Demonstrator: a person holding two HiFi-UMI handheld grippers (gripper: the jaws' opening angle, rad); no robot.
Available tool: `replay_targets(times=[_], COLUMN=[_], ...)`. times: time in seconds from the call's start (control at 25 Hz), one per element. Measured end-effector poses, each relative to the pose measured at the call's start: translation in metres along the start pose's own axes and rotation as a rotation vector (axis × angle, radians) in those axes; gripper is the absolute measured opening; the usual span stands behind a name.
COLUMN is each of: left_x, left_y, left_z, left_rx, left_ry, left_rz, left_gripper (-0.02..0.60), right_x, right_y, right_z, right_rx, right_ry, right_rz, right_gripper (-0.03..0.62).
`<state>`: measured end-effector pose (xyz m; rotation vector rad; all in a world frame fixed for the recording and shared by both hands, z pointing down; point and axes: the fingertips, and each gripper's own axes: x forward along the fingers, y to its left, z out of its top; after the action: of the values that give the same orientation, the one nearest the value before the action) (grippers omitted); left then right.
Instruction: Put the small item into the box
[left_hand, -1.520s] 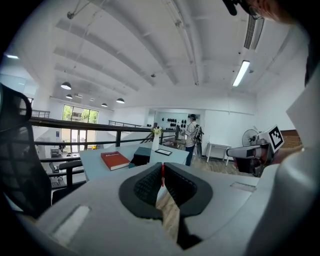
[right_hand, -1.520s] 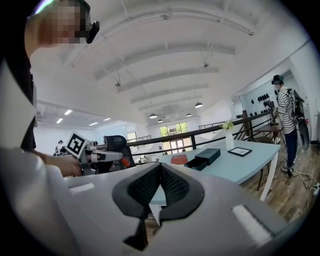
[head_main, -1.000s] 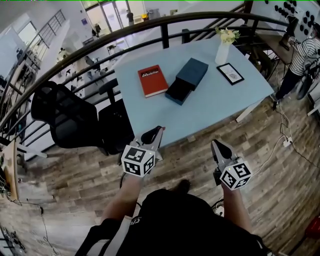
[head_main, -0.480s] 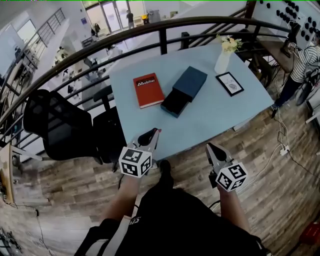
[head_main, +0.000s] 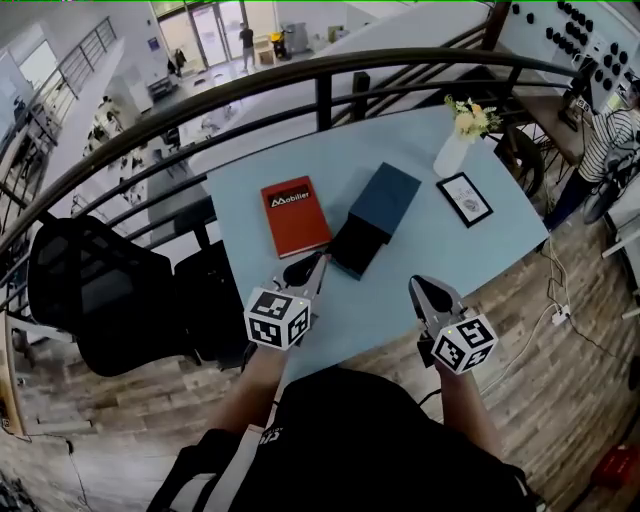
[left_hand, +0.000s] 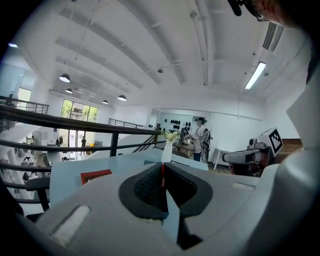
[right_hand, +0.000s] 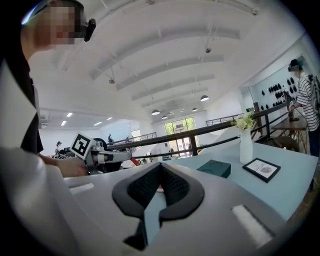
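Table (head_main: 420, 260) is pretty uncluttered: a red book (head_main: 295, 215) lies just left of the dark blue box (head_main: 375, 218), whose tray pokes out on my near side. The vase (head_main: 452, 155) and picture frame (head_main: 465, 198) sit off by the far right corner. Left gripper (head_main: 315, 265) has its pads squeezed together on a thin red sliver (left_hand: 161, 175), my best guess for the small item, though I can't tell what it is. Its tip is near the book's near edge. Right gripper (head_main: 418, 285) is closed with nothing in it, over the near edge. There's bare tabletop between it and the box. The railing (head_main: 150, 125) runs behind, and a black chair (head_main: 95, 300) is off left.
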<state>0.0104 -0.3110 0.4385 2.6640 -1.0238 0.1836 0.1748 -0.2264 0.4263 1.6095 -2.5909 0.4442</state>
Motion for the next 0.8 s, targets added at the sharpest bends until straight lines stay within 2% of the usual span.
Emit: replay_targets(times=[0.2,0.4,0.64,0.8], left_x=[0.020,0.038,0.071,0.092], left_y=[0.030,0.052,0.062,0.070], left_z=[0.000,-0.012,-0.025,-0.038], left_rx=[0.006,-0.050,-0.092,-0.115], left_ry=[0.015,0.045,0.094,0.136], left_rz=[-0.011,-0.001,0.010,0.045], left_gripper=[0.020,0.020,0.020,0.020], right_x=[0.040,0.070,0.106,0.123], right_y=[-0.011,-0.021,-0.039,-0.060], right_z=[0.000,-0.005,-0.015,-0.028], right_rx=[0.016,0.031,0.041,0.067], right_ry=[0.013,0.069,0.130,0.168], right_rz=[-0.003,0.021,0.086,0.122], right_gripper=[0.002,0.002,0.002,0.002])
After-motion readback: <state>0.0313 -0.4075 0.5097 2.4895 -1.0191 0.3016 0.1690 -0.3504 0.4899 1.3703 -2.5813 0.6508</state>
